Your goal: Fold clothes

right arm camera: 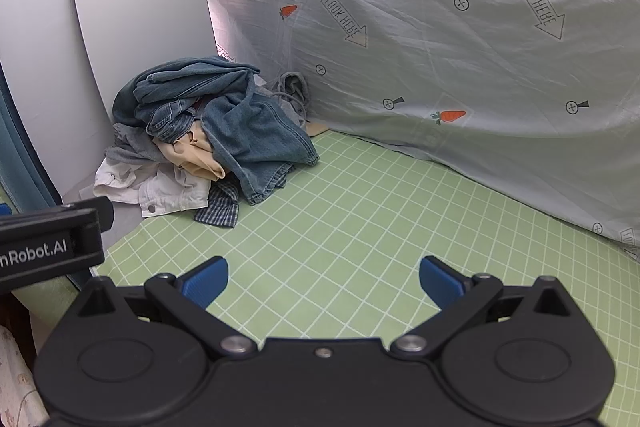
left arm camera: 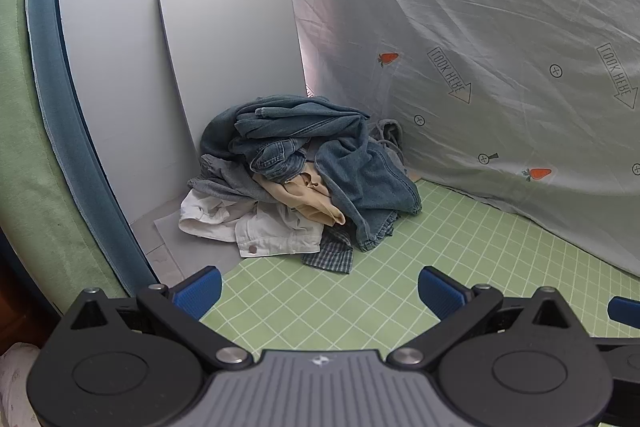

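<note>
Left gripper (left arm camera: 320, 293): you are holding it wide, blue pads apart, nothing between them; it is hovering over bare mat, well short of the clothes.
Right gripper (right arm camera: 324, 281): you are holding it equally wide and empty, over open mat; part of the left tool is showing at 9 o'clock in its view.
Clothes pile (left arm camera: 296, 179): it is lying heaped at 12 o'clock from the left gripper and at 11 o'clock from the right, in the corner where the grey board (left arm camera: 232, 51) is leaning beside the printed sheet (left arm camera: 480, 47).
Work surface: the green grid mat (right arm camera: 360, 211) is offering open room from 12 to 3 o'clock of the right gripper.
Top layer: the denim garment (left arm camera: 352, 171) is draping over the heap, one end trailing onto the mat at 5 o'clock of the pile.
Lower layers: a beige piece (left arm camera: 308, 193), a white garment (left arm camera: 276, 233) and a checked cloth (left arm camera: 330, 255) are lying partly trapped beneath.
Handling, judged: the denim is looking heavy, limp and fairly grippy; the lighter pieces are likely dragging along with it.
Hold point, judged: you are best taking the denim's trailing hem or a thick seam, one gripper at each corner.
Risk: tangling is likely if you are lifting fast.
</note>
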The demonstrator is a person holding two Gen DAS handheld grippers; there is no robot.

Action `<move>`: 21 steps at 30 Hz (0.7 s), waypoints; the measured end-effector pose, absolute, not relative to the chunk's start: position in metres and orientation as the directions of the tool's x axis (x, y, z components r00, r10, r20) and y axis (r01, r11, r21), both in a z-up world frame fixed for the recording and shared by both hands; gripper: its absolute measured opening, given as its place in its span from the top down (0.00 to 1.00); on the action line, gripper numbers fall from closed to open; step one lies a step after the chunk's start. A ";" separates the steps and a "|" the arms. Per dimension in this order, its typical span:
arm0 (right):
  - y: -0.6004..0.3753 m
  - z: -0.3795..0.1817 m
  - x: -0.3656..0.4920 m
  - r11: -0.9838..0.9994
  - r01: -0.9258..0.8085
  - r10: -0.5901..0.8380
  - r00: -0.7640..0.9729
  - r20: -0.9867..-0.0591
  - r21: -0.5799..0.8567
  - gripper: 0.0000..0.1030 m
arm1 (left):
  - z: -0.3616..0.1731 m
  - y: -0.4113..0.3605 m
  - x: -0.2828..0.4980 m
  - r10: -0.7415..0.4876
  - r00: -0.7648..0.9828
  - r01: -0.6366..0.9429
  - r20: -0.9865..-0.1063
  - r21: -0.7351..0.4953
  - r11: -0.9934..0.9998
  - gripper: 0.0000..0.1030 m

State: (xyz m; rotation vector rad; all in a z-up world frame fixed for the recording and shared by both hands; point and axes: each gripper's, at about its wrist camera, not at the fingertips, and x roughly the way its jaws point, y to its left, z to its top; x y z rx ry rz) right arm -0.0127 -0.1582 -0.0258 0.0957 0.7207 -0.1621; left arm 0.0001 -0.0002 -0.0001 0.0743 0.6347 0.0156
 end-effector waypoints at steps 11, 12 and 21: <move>-0.159 -0.029 -0.011 0.983 0.180 -0.111 0.739 -0.664 0.036 0.00 | -0.002 -0.003 0.002 0.036 0.805 0.015 -0.592 0.080 0.997 0.00; -0.160 -0.029 -0.011 0.983 0.180 -0.111 0.739 -0.664 0.036 0.00 | -0.002 -0.003 0.003 0.035 0.805 0.015 -0.592 0.080 0.997 0.00; -0.160 -0.030 -0.010 0.983 0.182 -0.112 0.737 -0.666 0.036 0.00 | -0.002 -0.005 0.003 0.037 0.805 0.016 -0.592 0.085 0.996 0.00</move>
